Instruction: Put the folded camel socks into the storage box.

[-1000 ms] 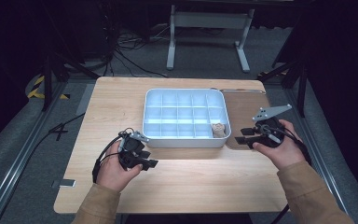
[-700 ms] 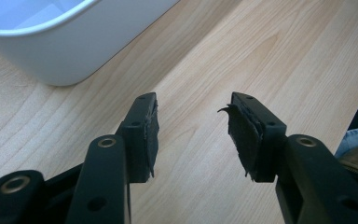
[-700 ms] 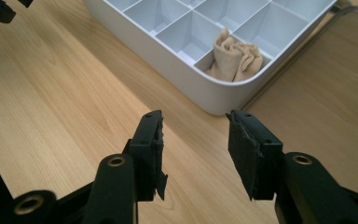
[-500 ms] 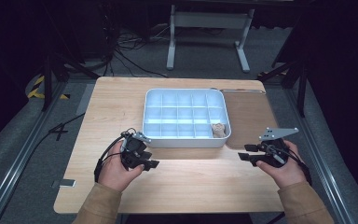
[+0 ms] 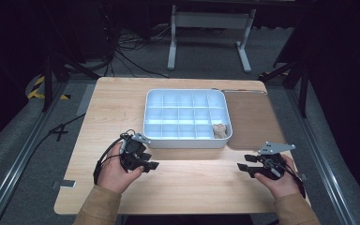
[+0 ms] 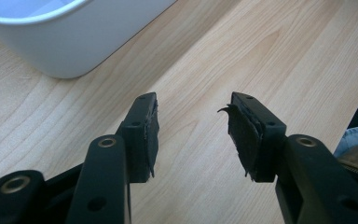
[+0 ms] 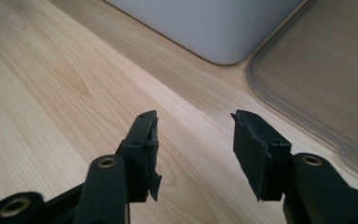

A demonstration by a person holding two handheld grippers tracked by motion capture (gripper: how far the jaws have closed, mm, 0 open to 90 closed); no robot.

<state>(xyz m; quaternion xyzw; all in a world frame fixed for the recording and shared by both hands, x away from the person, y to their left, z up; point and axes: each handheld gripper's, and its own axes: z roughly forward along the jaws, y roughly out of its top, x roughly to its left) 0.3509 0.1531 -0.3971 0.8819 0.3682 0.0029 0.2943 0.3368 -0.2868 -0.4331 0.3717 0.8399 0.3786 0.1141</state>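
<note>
Right gripper is dropping from beside the compartment tray to the table, jaws just opening wide, empty. Left gripper is resting wide, empty. Small tan object is sitting in the tray's near right compartment.

Both forearms wear tan, mustard-brown sleeves that end at the wrists. Each hand carries a black two-jaw tool. The left gripper has a black body with a small grey plate on top, and a thin black cable loops from it around the back of the hand. The right gripper bears a grey three-cornered plate with small dark holes, and a black cable trails past the wrist. In the gripper views the jaws are flat black bars with brass-ringed pivot holes and small screw holes. Dark rubbery pads line their inner faces, frayed and peeling at the edges, and one left pad shows a curled sliver.
</note>
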